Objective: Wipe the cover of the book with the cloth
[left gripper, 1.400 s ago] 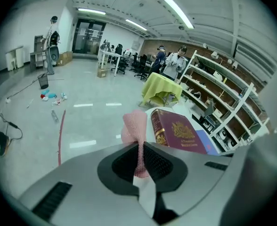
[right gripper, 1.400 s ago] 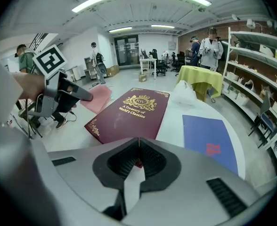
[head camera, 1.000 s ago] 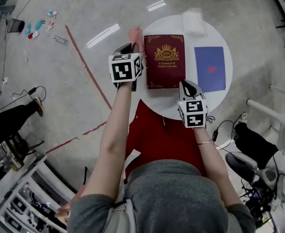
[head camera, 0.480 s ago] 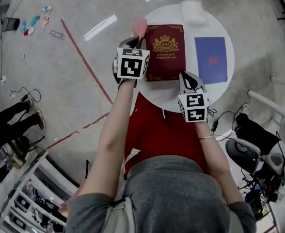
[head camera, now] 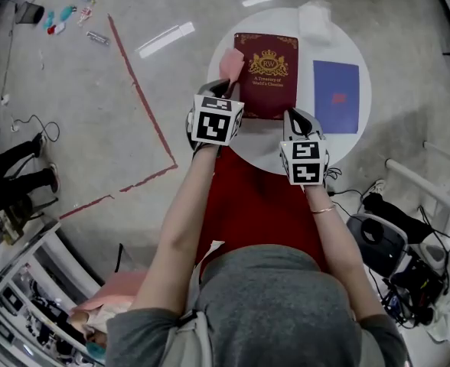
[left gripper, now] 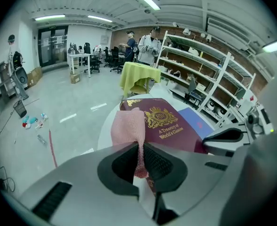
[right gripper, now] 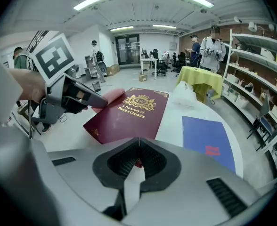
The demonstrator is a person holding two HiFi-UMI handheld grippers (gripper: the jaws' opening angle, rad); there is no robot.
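A maroon book with a gold crest lies in the middle of a round white table. A pink cloth hangs from my left gripper, which is shut on it at the book's left edge. In the left gripper view the cloth drapes over the cover's left side. My right gripper sits at the book's near right corner, shut, with a sliver of maroon between its jaws. The right gripper view shows the book, the cloth and the left gripper.
A blue booklet lies right of the book. A white bag sits at the table's far edge. Red tape lines mark the floor on the left. Cables and a chair base are at the right, and shelving stands behind.
My left gripper has carried the cloth to the right, from beside the book onto its left edge. The right gripper stays at the book's near corner.
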